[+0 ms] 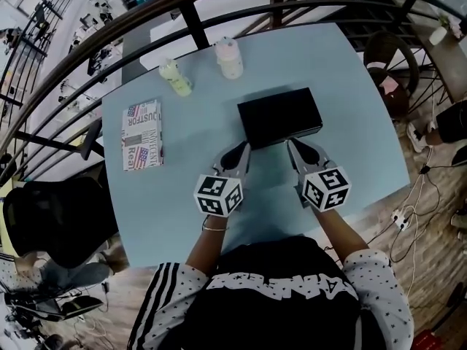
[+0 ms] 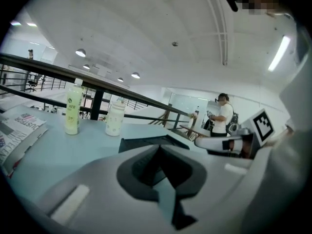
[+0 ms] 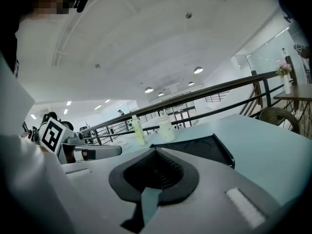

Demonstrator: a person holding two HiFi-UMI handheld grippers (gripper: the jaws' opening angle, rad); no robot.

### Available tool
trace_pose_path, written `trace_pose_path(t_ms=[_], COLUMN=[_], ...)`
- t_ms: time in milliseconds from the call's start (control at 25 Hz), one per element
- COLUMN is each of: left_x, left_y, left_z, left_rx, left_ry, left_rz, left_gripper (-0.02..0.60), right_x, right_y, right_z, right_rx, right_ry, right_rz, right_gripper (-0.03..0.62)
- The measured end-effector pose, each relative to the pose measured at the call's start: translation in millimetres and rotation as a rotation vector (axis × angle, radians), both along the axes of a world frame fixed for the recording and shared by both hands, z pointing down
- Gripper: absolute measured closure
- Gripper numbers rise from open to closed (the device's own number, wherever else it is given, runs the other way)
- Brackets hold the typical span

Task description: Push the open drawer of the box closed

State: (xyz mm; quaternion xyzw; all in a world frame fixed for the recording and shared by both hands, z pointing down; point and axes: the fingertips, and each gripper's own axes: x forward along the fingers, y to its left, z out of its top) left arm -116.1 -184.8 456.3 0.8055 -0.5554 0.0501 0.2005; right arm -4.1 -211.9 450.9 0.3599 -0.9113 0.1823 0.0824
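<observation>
Seeing both forearms stretched forward side by side from the torso over the near edge of the table (image 1: 365, 122), with the left gripper (image 1: 244, 150) and right gripper (image 1: 292, 146) angled a bit inward and dipping slightly, each with jaws pressed together on nothing. Just past the tips, got the black box (image 1: 279, 117) lying mid-table, though can't tell if either tip touches it or where the drawer stands. Further back, spotting a newsprint-pattern packet (image 1: 142, 134) off left, then a pale green bottle (image 1: 176, 77) and a pinkish bottle (image 1: 229, 57) by the far edge.
</observation>
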Motion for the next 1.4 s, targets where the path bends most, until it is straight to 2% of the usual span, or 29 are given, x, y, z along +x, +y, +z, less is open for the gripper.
trace_pose_path(t_ms=[240, 480, 880, 1400], left_x=[-3, -3, 1, -2], left_y=[17, 24, 25, 32], left_z=[-21, -22, -27, -27], left_rx=[0.061, 0.049, 0.061, 0.054], left_ry=[-0.045, -0.121, -0.092, -0.089], left_rz=[0.016, 0.008, 0.022, 0.023], left_gripper=[0.581, 0.581, 0.581, 0.581], right_x=[5, 12, 14, 10], right_y=[5, 14, 16, 22], right_z=[-21, -25, -26, -21], right_rx=[0.055, 0.071, 0.071, 0.06], right_ry=[-0.029, -0.018, -0.021, -0.018], right_rz=[-0.017, -0.02, -0.005, -0.009], right_gripper=[0.594, 0.595, 0.594, 0.594])
